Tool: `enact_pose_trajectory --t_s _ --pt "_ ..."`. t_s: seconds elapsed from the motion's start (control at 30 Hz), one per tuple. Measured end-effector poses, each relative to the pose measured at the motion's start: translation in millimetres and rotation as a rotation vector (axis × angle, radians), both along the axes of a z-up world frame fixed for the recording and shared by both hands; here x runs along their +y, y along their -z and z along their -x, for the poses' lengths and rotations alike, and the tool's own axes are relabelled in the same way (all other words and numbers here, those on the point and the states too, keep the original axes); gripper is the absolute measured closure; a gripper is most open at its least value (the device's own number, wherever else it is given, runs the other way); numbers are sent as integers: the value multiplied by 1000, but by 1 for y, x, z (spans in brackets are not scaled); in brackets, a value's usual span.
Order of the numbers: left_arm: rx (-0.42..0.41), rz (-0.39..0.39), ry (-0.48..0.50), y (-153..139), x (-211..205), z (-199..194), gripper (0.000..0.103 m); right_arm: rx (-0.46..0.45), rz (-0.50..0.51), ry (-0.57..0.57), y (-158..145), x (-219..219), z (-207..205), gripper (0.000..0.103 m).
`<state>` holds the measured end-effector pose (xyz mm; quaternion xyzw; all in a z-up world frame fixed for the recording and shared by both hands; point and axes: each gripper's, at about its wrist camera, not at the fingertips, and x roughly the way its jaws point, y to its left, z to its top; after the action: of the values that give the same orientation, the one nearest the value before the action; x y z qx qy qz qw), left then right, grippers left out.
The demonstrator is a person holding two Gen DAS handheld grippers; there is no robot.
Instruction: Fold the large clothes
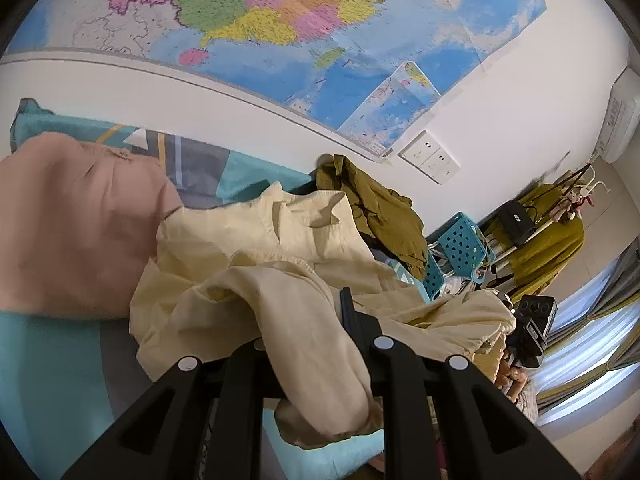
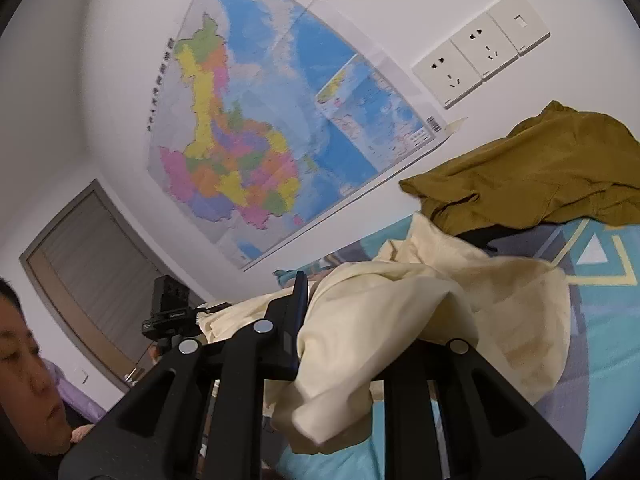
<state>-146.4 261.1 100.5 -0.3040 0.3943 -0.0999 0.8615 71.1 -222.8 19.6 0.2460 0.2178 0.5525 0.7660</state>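
The left gripper (image 1: 320, 320) pinches a fold of the crumpled cream cotton shirt (image 1: 280, 280), which lies on the teal patterned bedspread (image 1: 48, 360). The right gripper (image 2: 360, 320) likewise clamps this shirt (image 2: 400, 312). An olive-green garment (image 2: 540, 176) sits at two o'clock. The colourful wall map (image 2: 248, 128) carries print too small to read.

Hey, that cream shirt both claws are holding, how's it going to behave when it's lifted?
Likely floppy: the cream shirt drapes over the left claw and the right claw. Probably light, since it bunches in soft wrinkles. Its loose parts may trail on the bed.
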Motion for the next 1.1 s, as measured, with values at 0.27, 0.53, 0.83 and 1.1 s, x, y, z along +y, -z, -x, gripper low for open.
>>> enact_pose_trajectory --t_s 0.27,0.53,0.83,1.1 --pt "44 -12 -24 1 11 -33 88 29 1 15 -8 14 -29 87" --pt "75 -26 -40 9 20 -63 88 72 21 38 -8 27 -60 87" --pt "124 -32 -58 21 31 -97 88 105 65 60 -7 41 -92 87" --pt "157 -21 -59 36 41 -125 88 158 84 72 2 52 -121 86"
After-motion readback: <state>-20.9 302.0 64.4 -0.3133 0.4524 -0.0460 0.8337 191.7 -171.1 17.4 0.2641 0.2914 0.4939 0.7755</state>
